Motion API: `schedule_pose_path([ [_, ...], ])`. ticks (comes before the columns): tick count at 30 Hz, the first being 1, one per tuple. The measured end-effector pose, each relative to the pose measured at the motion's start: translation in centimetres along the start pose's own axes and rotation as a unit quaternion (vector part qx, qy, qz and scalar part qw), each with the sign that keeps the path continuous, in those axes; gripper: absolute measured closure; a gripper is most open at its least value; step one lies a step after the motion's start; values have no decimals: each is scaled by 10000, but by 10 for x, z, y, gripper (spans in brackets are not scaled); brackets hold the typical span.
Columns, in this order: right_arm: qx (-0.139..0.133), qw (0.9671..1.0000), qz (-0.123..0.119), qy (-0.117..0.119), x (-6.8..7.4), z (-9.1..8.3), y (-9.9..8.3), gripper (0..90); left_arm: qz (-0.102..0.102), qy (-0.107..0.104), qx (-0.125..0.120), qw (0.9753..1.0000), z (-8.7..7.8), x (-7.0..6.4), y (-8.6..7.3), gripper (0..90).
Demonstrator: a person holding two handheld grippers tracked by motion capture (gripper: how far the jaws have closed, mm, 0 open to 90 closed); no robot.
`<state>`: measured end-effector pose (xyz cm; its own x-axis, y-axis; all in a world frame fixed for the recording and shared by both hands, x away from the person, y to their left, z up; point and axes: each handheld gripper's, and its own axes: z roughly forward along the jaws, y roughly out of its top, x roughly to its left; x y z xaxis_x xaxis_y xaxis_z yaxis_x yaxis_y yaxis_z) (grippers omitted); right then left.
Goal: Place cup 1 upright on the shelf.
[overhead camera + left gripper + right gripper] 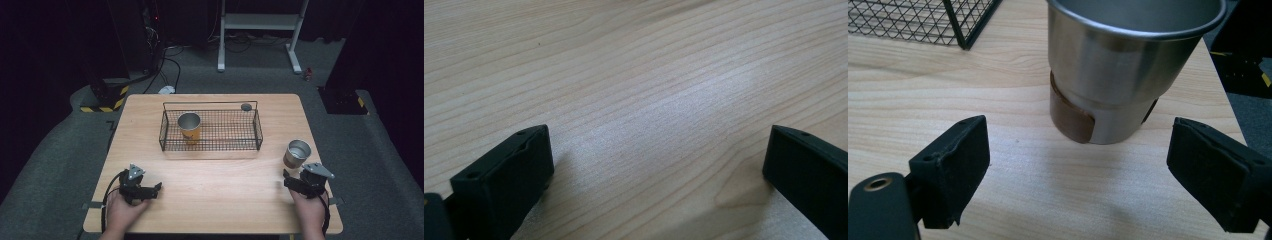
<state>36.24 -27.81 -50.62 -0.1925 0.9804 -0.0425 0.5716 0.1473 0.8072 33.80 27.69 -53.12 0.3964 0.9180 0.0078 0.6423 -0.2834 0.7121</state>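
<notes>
A steel cup with a brown band (297,153) (1120,75) stands upright on the wooden table near its right edge. Just in front of it my right gripper (295,179) (1080,160) is open, its jaws spread wide, the cup a short way beyond them and untouched. A second steel cup with an orange band (189,126) stands upright in the left part of the black wire basket (257,131). My left gripper (149,189) (659,165) rests low over bare wood at the front left, open, with nothing between its jaws.
A small dark round object (246,106) lies at the basket's far right corner. In the right gripper view a corner of the basket (955,22) lies to the upper left. The table's right edge (320,150) runs close to the cup. A white frame (295,45) stands on the floor beyond.
</notes>
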Motion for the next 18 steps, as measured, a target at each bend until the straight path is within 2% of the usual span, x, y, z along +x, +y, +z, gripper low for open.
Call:
schedule_pose_path([
  [4, -34, 10000, 73, 12, -3, 0, 2, 103, 1, 1, 0, 10000, 0, 0, 0, 2],
  [18, -121, 9999, 80, -10, -4, -1, 6, 103, -3, 8, 11, 10000, 0, 0, 0, 3],
])
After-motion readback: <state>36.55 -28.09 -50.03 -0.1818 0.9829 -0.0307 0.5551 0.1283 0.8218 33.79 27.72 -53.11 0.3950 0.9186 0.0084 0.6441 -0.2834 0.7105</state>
